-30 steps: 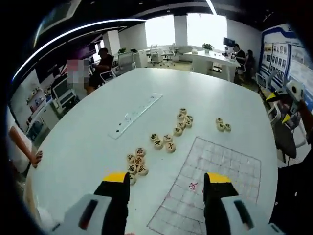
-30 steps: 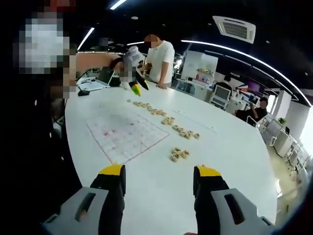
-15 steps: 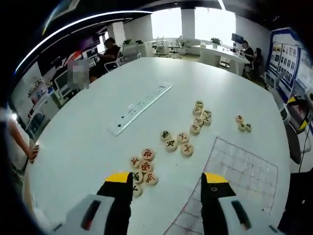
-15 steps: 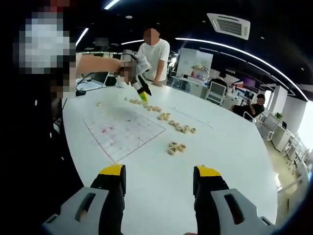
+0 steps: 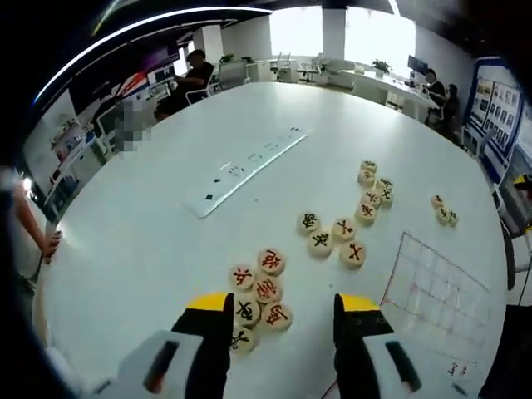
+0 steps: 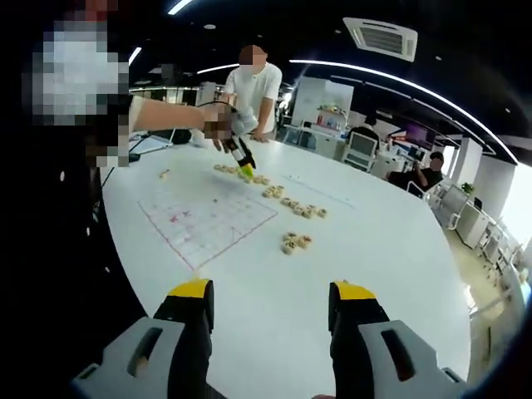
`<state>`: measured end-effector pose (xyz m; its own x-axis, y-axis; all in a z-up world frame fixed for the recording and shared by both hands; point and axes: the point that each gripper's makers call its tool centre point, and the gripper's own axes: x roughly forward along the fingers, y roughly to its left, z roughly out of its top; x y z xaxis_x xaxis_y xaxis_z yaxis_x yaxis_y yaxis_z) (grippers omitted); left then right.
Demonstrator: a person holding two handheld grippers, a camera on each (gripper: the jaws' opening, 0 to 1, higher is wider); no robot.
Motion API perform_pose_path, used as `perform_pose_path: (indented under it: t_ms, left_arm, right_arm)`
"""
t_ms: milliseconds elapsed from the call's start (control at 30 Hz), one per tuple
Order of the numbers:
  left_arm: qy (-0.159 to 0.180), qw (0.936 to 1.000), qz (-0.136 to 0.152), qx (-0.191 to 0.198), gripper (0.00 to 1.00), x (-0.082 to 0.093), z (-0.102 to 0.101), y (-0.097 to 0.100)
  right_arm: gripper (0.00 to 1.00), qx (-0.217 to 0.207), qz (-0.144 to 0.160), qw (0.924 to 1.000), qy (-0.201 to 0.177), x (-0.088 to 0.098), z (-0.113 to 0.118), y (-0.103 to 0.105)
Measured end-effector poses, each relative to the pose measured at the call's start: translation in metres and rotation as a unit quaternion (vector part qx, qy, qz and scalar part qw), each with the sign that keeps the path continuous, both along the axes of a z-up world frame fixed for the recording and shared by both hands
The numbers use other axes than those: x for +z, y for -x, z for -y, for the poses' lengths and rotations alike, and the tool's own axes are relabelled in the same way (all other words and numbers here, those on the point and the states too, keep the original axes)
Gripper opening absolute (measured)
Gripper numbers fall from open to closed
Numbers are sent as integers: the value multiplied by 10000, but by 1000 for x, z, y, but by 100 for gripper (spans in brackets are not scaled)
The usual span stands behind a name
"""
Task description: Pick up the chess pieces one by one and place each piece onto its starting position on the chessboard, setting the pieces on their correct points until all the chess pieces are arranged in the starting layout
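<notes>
Left tongs (image 5: 281, 306) hung wide open, empty, above packed chess pieces (image 5: 259, 291); closing could catch two. Right tongs (image 6: 269, 295) open, empty over worktop (image 6: 399, 249).

Open office, dark ceiling with curved light strips (image 6: 416, 87) and an AC vent (image 6: 381, 37). Bright windows (image 5: 345, 29) at far end; desks (image 5: 366, 83) and chairs (image 5: 229, 75) beyond the white table (image 5: 150, 224).

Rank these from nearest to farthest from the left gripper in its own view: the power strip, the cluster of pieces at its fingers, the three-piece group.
1. Cluster of pieces, at the left gripper.
2. Three-piece group, ahead, slightly right.
3. Power strip, farther out, toward the left.
</notes>
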<state>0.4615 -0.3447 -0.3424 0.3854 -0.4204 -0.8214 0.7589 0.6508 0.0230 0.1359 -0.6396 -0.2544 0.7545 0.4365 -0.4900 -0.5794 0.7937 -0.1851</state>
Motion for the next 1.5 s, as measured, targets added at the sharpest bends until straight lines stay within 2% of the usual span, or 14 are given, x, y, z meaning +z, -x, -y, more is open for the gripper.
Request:
perform_pose_path:
  t_ms: [200, 467, 600, 800, 1000, 1100, 1167, 1300, 1500]
  left_arm:
    - [-30, 9997, -119, 208, 43, -14, -5, -16]
    - [-130, 9989, -224, 381, 42, -27, -11, -27]
    - [-66, 9986, -254, 454, 37, -27, -8, -30]
    - [-83, 9988, -317, 356, 21, -26, -3, -28]
    - [-87, 9987, -343, 364, 20, -25, -5, -28]
    - [-41, 9990, -247, 371, 20, -18, -8, -29]
    - [-90, 9997, -76, 223, 20, -11, -10, -30]
    - [-43, 9999, 14, 125, 20, 4, -14, -20]
    - [152, 9993, 276, -184, 20, 35, -30, 18]
  right_arm:
    - [56, -48, -31, 10000, 10, 0, 0, 1]
    - [56, -64, -7, 10000, 14, 2, -2, 0]
    - [56, -77, -23, 10000, 11, 0, -2, -1]
    - [56, -82, -13, 10000, -17, 0, -2, -2]
    - [56, -66, -1, 10000, -33, -1, -1, -3]
    - [56, -59, 26, 10000, -48, 0, -1, -3]
    - [56, -45, 53, 10000, -38, 1, -1, -3]
    - [56, 0, 121, 9999, -49, 5, -3, -6]
    - [56, 262, 210, 9994, 0, 11, -19, -16]
